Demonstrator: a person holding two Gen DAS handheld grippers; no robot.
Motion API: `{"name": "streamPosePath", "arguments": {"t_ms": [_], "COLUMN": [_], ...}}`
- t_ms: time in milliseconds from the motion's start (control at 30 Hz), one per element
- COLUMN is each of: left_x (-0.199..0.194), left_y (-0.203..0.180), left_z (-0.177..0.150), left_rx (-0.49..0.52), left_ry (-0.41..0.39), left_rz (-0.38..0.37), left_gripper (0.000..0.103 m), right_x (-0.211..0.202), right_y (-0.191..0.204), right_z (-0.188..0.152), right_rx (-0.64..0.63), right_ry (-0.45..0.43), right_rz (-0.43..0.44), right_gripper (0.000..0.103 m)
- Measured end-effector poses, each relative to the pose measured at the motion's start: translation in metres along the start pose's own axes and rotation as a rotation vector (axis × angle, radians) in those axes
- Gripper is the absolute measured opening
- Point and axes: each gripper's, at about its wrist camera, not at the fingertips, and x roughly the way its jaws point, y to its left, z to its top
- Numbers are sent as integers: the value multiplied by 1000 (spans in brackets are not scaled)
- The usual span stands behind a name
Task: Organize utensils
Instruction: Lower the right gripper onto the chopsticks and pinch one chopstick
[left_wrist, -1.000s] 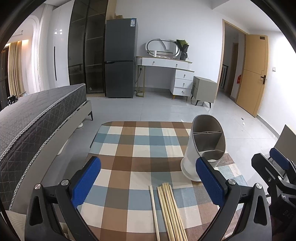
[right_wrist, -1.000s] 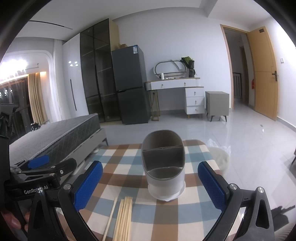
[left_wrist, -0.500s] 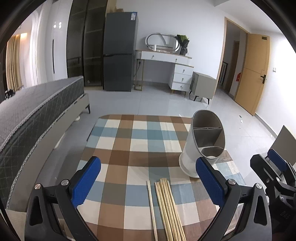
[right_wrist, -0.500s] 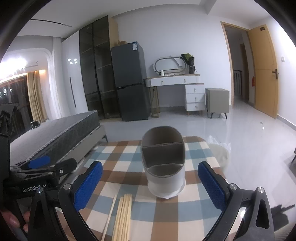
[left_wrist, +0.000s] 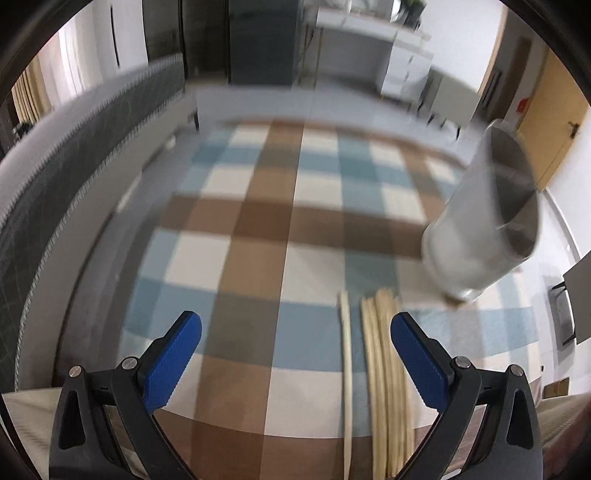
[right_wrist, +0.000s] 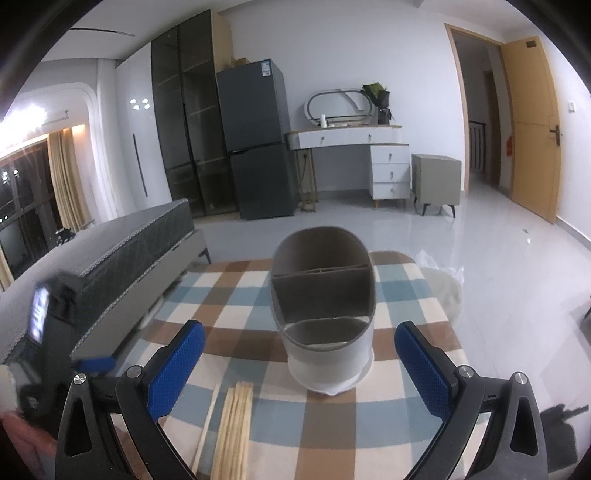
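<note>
chopsticks (left_wrist: 384, 373) lie flat on the checked cloth (left_wrist: 258, 229) near its front edge, one loose stick (left_wrist: 345, 369) just left of a tight bundle. the bundle is too blurred here to count exactly; the right wrist view shows roughly five or six sticks plus the single one (right_wrist: 208, 417). one grey holder (right_wrist: 325, 306) stands upright beyond them, just to the right, with three compartments and nothing visible inside.

big change: the left gripper (left_wrist: 295, 350) has dipped toward the cloth since half a second ago, and its view is now smeared with motion. the chopsticks sit larger and closer, between its blue pads, nearer the right one. that reads as the start of a reach for the first pick, though nothing is gripped yet. its jaws are spread wide and empty.

the right gripper (right_wrist: 299, 358) hangs back, framing the holder, jaws also wide apart and holding nothing. two grippers, one holder, no stick sorted yet.
</note>
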Motion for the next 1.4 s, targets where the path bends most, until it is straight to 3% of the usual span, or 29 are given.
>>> {"name": "streamPosePath", "arguments": {"t_ms": [200, 333, 467, 633, 733, 800, 867, 1033, 1100, 1200, 1400], "left_x": [48, 59, 72, 75, 76, 73, 73, 65, 55, 30, 20], "left_y": [-12, -21, -32, -38, -44, -46, -46, -25, -15, -3, 24], "left_z": [-3, -4, -5, 3, 8, 8, 11, 16, 23, 26, 36], "left_rx": [40, 73, 131, 126, 144, 153, 140, 25, -20, -51, -98], "left_ry": [166, 201, 234, 226, 228, 237, 249, 235, 204, 137, 105], "left_rz": [21, 22, 34, 15, 1, -12, -25, -74, -112, -151, -206], "left_gripper": [93, 87, 65, 56, 34, 13, 3, 2, 2, 2, 2], "right_x": [24, 30, 33, 36, 36, 37, 37, 42, 47, 58, 76], "right_y": [-12, -18, -26, -31, -33, -32, -31, -25, -22, -12, 20], "right_z": [4, 4, 3, 2, 2, 3, 3, -1, -5, -17, -38], "right_rx": [61, 93, 121, 145, 152, 152, 146, 131, 126, 106, 20], "right_ry": [75, 94, 123, 144, 153, 159, 161, 202, 242, 335, 476], "right_rz": [47, 58, 51, 49, 59, 59, 64, 111, 138, 165, 216], "right_gripper": [102, 103, 103, 102, 102, 102, 102, 91, 74, 58, 43]}}
